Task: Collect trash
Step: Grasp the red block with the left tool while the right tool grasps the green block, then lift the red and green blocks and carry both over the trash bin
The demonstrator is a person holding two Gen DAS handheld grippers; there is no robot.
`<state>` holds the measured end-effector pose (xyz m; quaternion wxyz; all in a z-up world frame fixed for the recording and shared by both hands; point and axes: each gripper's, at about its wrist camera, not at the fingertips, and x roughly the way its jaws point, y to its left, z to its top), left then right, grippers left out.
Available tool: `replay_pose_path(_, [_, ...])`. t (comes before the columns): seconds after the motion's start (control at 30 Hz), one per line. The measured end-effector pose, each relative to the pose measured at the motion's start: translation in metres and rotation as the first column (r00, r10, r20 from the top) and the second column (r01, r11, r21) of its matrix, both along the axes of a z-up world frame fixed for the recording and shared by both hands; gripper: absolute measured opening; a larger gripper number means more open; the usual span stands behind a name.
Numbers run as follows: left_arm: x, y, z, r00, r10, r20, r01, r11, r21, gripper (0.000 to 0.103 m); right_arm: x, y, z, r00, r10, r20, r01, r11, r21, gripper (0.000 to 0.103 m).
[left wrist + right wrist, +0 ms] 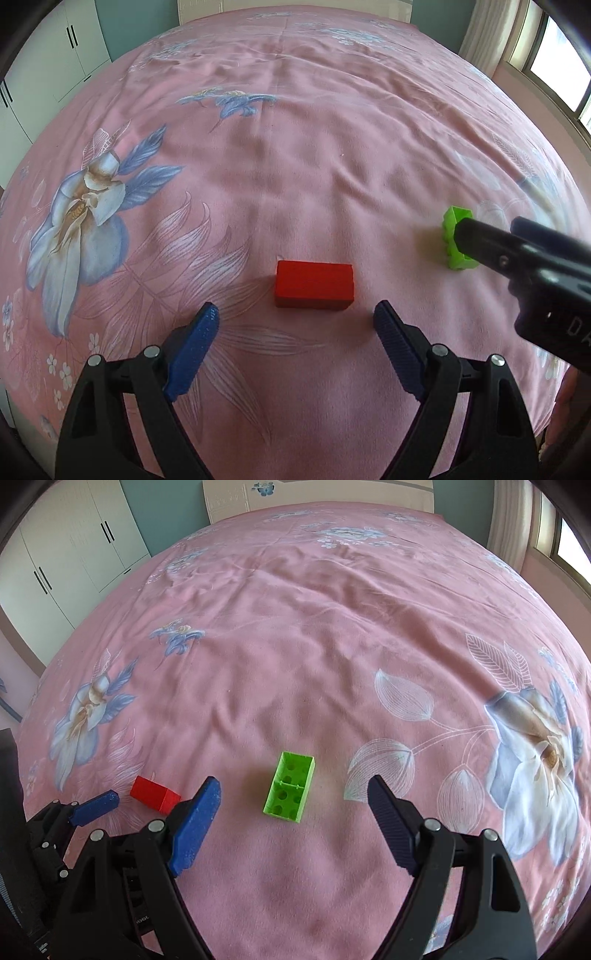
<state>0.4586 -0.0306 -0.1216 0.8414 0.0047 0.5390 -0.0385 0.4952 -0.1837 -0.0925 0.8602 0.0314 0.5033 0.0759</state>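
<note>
Item: red block [314, 283]. Solid, oblong, it lay flat on the pink bedspread [295, 147]; taken as the landmark for all entries below.

Item: left gripper [295, 319]. It hung just short of the red block, fingers spread wide and empty, one to each side of the block's long span, touching nothing.

Item: green block [290, 787]. Hollow, open face up, with holes in its floor and a thin divider, it lay to the right of the red block and apart from it.

Item: right gripper [293, 792]. It stood over the green block, well right of the red block, likewise released and holding nothing.

Item: bin or bag. None seen in either view.

Risks, as judged:
- The soft bedspread could give under a fingertip, so that a finger snagged the cloth or pushed the red block away instead of straddling it.
- The left fingers framed the red block's longer side; a grip there left little margin and might slip off an end.
- The green block's thin walls might flex or tip under a squeeze.
- The two grippers worked close together, so a collision was possible.
</note>
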Motion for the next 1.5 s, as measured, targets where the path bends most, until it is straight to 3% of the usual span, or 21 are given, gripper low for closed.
replay_pose_path(0.13, [0.005,-0.006,-0.004,1.0,-0.023,0.021,0.023,1.0,0.014,0.07,0.016,0.007,-0.017,0.999,0.009,-0.042,-0.009,1.0,0.004,0.063])
replay_pose_path(0.2, [0.008,-0.009,-0.005,0.999,-0.033,0.027,0.033,0.999,0.015,0.059,0.02,0.01,-0.025,0.998,0.017,-0.065,-0.016,1.0,0.013,0.047])
replay_pose_path(0.3, [0.01,-0.01,-0.004,0.999,-0.037,0.036,0.036,0.999,0.005,0.044,0.019,0.014,-0.03,0.998,0.027,-0.058,-0.027,1.0,0.007,0.039])
replay_pose_path(0.4, [0.01,-0.011,-0.003,0.998,-0.042,0.039,0.042,0.999,0.007,0.042,0.019,0.014,-0.031,0.997,0.041,-0.066,-0.04,0.999,0.025,0.023])
replay_pose_path(0.7, [-0.001,-0.002,0.005,0.999,-0.045,0.028,0.046,0.999,-0.021,0.042,0.006,0.002,-0.019,0.997,0.027,-0.068,-0.024,0.998,0.049,0.023])
replay_pose_path(0.9, [-0.022,0.001,0.03,0.997,-0.043,0.063,0.043,0.999,0.001,0.042,-0.016,-0.004,0.012,1.0,0.023,-0.019,-0.023,0.999,0.036,0.023])
replay_pose_path(1.2, [-0.068,0.006,0.1,0.984,-0.045,0.172,0.042,0.999,0.016,0.042,-0.065,-0.008,0.091,0.993,0.035,0.111,-0.037,0.999,0.018,0.023])
replay_pose_path(1.5, [-0.142,0.008,0.182,0.941,-0.07,0.332,0.059,0.997,0.043,0.042,-0.139,0.005,0.174,0.962,0.088,0.257,-0.09,0.996,-0.004,0.023])
